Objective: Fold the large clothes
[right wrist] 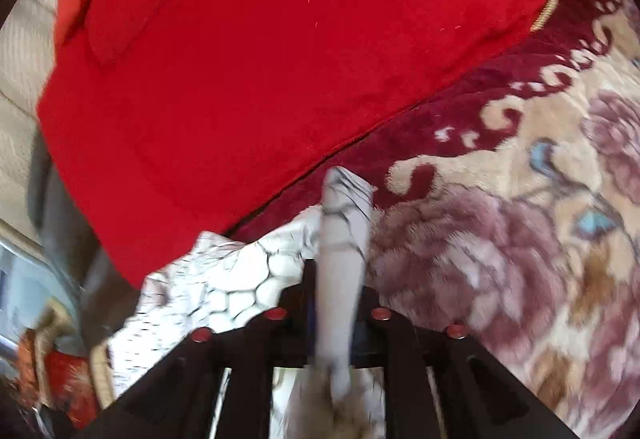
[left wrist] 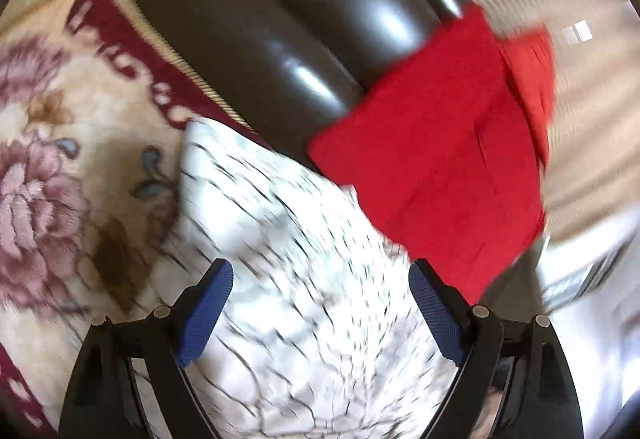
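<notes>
A white garment with a black crackle print point(left wrist: 296, 271) lies on a floral blanket point(left wrist: 52, 167). My left gripper point(left wrist: 320, 279) is open just above it, its blue pads point(left wrist: 208, 311) spread wide with nothing between them. In the right wrist view my right gripper point(right wrist: 338, 279) is shut on a bunched fold of the same white garment point(right wrist: 344, 223), which sticks up between the fingers; the rest of the garment point(right wrist: 208, 279) trails to the left. A folded red garment point(left wrist: 440, 167) lies beyond, large in the right wrist view point(right wrist: 248, 59).
A dark brown leather sofa back point(left wrist: 288, 19) rises behind the blanket. The floral blanket with its maroon border point(right wrist: 500, 199) fills the right side. A beige wall point(left wrist: 592, 119) is at the far right. Both views are motion-blurred.
</notes>
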The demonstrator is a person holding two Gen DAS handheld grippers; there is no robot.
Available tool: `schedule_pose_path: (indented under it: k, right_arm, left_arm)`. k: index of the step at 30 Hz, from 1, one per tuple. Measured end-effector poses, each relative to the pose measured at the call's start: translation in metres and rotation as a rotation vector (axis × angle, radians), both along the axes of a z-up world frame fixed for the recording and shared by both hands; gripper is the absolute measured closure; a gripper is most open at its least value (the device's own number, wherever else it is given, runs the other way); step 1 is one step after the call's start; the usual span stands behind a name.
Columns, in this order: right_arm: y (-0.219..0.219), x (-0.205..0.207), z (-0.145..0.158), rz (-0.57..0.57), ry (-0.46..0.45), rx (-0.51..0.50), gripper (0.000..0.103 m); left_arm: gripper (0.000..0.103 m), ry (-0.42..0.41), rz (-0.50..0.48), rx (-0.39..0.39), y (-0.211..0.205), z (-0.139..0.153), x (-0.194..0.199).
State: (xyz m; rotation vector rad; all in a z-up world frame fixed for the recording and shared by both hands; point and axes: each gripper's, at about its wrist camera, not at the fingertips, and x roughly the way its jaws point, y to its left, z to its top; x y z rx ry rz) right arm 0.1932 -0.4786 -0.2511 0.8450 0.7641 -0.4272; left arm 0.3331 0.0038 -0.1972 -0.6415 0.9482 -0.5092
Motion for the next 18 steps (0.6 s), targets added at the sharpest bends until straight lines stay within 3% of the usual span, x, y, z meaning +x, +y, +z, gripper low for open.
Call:
schedule_pose_path:
  k: [1,2,3,5,7,9,11,13,15,17,18]
  right_arm:
    - [0.001,-0.008,0.007,-0.013,-0.03,-0.011,0.054]
    - [0.006,-0.023,0.018,-0.03,-0.077,-0.038,0.024]
    - [0.009,-0.033,0.026,-0.038,-0.112,-0.058,0.019]
    - [0.029,-0.053,0.044,0.018,-0.209,-0.125,0.02]
    - [0.05,-0.07,0.062,0.14,-0.194,-0.215,0.022]
    - [0.077,-0.071,0.068,0.246,-0.191,-0.257,0.033]
    - [0.108,-0.07,0.066,0.354,-0.142,-0.3,0.049]
    - [0.126,-0.069,0.057,0.403,-0.099,-0.311,0.053]
    - [0.132,-0.065,0.034,0.399,-0.001,-0.317,0.056]
    - [0.122,-0.057,-0.001,0.37,0.125,-0.288,0.07]
    - [0.116,-0.056,-0.014,0.366,0.158,-0.264,0.07]
  left_arm:
    - [0.013,-0.023,-0.013,0.027,-0.01,0.002,-0.009]
    - [0.013,-0.032,-0.021,0.063,-0.02,0.001,-0.018]
    - [0.013,-0.021,-0.021,0.107,-0.03,-0.002,-0.026]
    - [0.013,-0.008,0.006,0.186,-0.042,-0.011,-0.035]
    - [0.013,0.011,0.05,0.26,-0.044,-0.023,-0.039]
    - [0.013,0.009,0.083,0.318,-0.042,-0.035,-0.045]
    - [0.013,-0.034,0.076,0.347,-0.041,-0.044,-0.054]
    - [0.013,-0.071,0.036,0.366,-0.04,-0.048,-0.057]
    - [0.013,-0.105,-0.004,0.389,-0.037,-0.05,-0.059]
    - [0.013,-0.117,0.001,0.424,-0.034,-0.054,-0.059]
    - [0.013,-0.104,0.01,0.436,-0.031,-0.057,-0.057]
